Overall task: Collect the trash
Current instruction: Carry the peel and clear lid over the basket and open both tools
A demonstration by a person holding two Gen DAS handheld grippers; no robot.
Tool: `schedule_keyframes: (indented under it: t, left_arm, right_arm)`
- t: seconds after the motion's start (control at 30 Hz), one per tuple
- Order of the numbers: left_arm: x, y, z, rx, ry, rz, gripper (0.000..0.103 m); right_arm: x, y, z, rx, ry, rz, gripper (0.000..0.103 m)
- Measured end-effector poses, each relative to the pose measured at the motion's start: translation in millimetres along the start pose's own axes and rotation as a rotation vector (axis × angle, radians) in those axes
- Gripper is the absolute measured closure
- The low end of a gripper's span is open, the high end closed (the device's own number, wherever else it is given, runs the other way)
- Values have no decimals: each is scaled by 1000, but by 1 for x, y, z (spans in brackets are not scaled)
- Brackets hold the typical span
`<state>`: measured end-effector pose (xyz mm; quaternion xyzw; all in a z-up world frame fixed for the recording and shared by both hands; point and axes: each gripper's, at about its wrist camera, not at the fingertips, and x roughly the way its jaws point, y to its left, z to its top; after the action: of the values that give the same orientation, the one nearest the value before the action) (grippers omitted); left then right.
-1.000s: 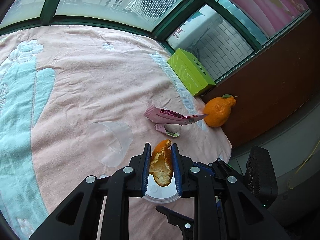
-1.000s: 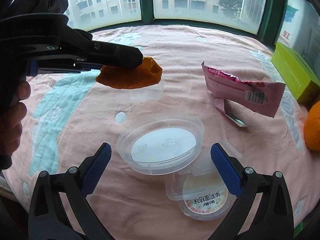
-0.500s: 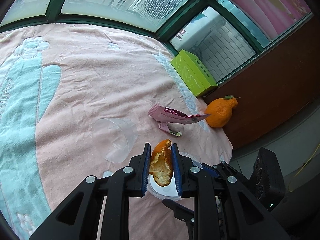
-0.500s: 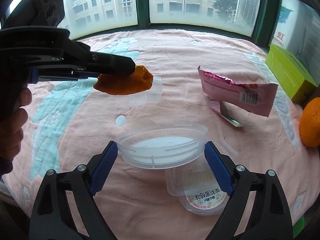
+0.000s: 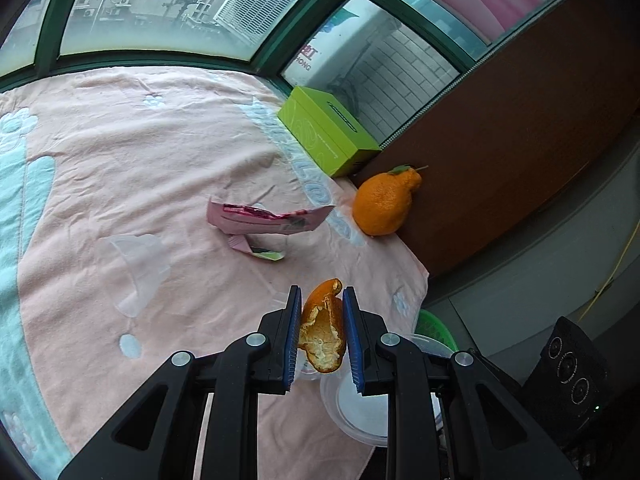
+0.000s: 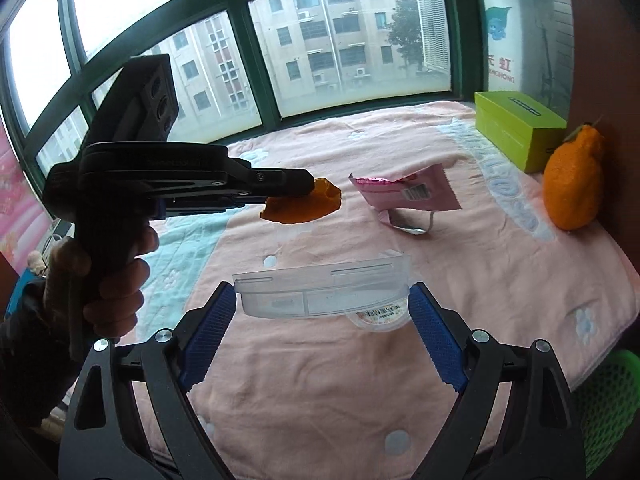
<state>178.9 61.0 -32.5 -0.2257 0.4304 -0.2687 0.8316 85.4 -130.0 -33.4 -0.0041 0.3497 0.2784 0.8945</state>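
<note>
Left gripper (image 5: 321, 330): clamped on orange peel (image 5: 323, 334).
Right gripper (image 6: 322, 308): squeezing clear plastic lid (image 6: 322, 294).
Not yet binned: both.
Left on towel (image 6: 480, 280): pink wrapper (image 6: 404, 192), cup (image 5: 134, 266), pudding cup (image 6: 380, 317).

Soft daylight through the windows (image 6: 352, 44); sharp focus, fisheye bending, dark vignetted corners.

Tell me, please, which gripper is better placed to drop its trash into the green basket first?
Probably the right gripper: it holds the clear lid, and the green basket sits at its lower right, beyond the blanket's edge.
</note>
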Motion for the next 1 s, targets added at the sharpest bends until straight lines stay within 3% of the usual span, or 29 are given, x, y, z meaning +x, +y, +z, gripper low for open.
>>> schedule_keyframes:
  t: [0.27, 0.53, 0.67, 0.8, 1.0]
  left_arm:
    - [33, -53, -15, 70, 72, -62, 82]
    - [77, -107, -36, 135, 162, -112, 82]
    - [99, -129, -48, 162, 207, -127, 82]
    - [120, -146, -55, 177, 240, -133, 82]
    - [142, -162, -62, 198, 278, -129, 82]
  right_arm:
    - [-70, -57, -45, 130, -24, -153, 16]
    - [-112, -160, -109, 308, 85, -405, 16]
    - [-116, -212, -147, 423, 183, -476, 16]
    - [-105, -253, -177, 557, 277, -486, 16]
    - [-68, -294, -193, 661, 407, -501, 16]
